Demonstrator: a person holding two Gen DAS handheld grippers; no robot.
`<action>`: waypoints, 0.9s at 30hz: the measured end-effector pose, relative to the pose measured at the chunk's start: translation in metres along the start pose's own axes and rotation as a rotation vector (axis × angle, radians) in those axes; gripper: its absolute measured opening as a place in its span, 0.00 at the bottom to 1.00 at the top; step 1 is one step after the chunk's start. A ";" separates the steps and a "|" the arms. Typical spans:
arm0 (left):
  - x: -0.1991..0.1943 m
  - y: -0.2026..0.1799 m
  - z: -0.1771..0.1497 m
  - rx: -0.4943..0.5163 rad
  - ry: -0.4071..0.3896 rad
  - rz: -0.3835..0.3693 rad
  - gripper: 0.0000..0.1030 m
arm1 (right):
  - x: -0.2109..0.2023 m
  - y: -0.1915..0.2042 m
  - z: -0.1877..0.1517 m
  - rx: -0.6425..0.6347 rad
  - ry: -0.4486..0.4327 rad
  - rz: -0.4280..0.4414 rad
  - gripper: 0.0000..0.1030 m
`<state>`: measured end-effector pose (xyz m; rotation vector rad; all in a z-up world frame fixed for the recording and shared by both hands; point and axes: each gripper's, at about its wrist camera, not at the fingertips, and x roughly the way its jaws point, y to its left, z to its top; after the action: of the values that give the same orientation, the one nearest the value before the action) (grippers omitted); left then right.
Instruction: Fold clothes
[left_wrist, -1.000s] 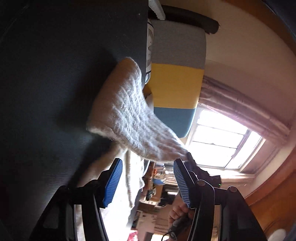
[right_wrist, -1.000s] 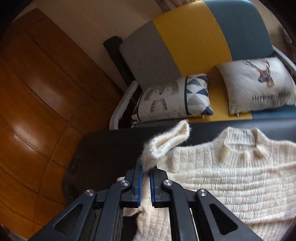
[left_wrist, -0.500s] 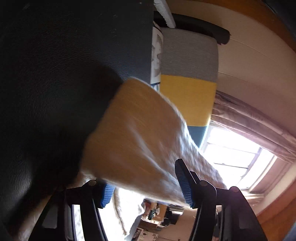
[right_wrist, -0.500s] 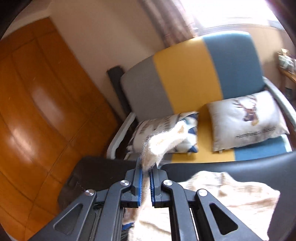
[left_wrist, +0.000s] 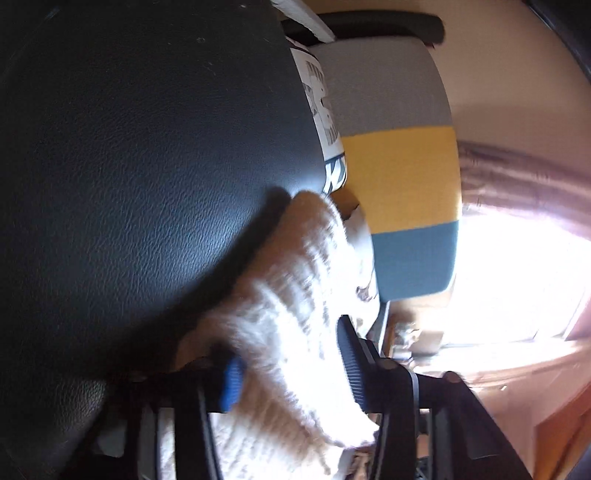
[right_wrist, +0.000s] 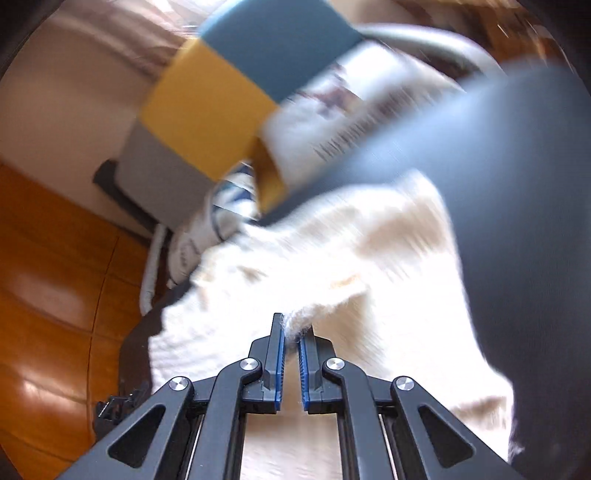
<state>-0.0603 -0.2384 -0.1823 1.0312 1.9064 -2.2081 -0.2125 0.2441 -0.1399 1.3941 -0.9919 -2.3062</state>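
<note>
1. Right wrist view: the right hand-held gripper (right_wrist: 291, 332) is clenched on a pinch of the cream, ribbed knitted sweater (right_wrist: 332, 266), whose edge pokes up between the blue pads. The rest of the garment spreads over the dark, leather-textured surface (right_wrist: 517, 221), partly doubled over itself; the frame is smeared by motion, so the exact lie of the layers is unclear.

2. Left wrist view: the left hand-held gripper (left_wrist: 291, 369) has a thick flap of the same sweater (left_wrist: 295, 295) between its blue pads, and its jaws are closing on it. Whether the pads already press the knit I cannot tell.

3. Progress, as a judgement: the fold looks early to midway. One part seems carried across the body, but nothing lies as a neat, flat bundle yet. Laying this fold down, smoothing it and making further folds appear left to do.

4. Beyond the surface (left_wrist: 129, 166) stands a sofa with grey, yellow and blue fabric panels (left_wrist: 399, 166), bearing white printed cushions (right_wrist: 332, 110).

5. Room: orange-brown glossy wood panelling (right_wrist: 48, 295), a pale wall, a pinkish curtain (left_wrist: 517, 184) and a very bright window (left_wrist: 524, 280).
</note>
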 end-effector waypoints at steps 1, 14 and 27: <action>0.001 0.001 -0.002 0.014 0.005 0.013 0.26 | 0.007 -0.013 -0.004 0.027 0.006 0.008 0.06; 0.005 -0.020 -0.020 0.221 0.011 0.119 0.09 | -0.027 0.031 0.011 -0.182 -0.104 -0.020 0.06; -0.009 -0.004 -0.019 0.234 0.139 0.096 0.09 | -0.015 -0.039 -0.008 0.009 -0.051 0.005 0.18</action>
<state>-0.0465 -0.2241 -0.1750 1.3123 1.6332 -2.4042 -0.1935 0.2774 -0.1587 1.3403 -1.0205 -2.3472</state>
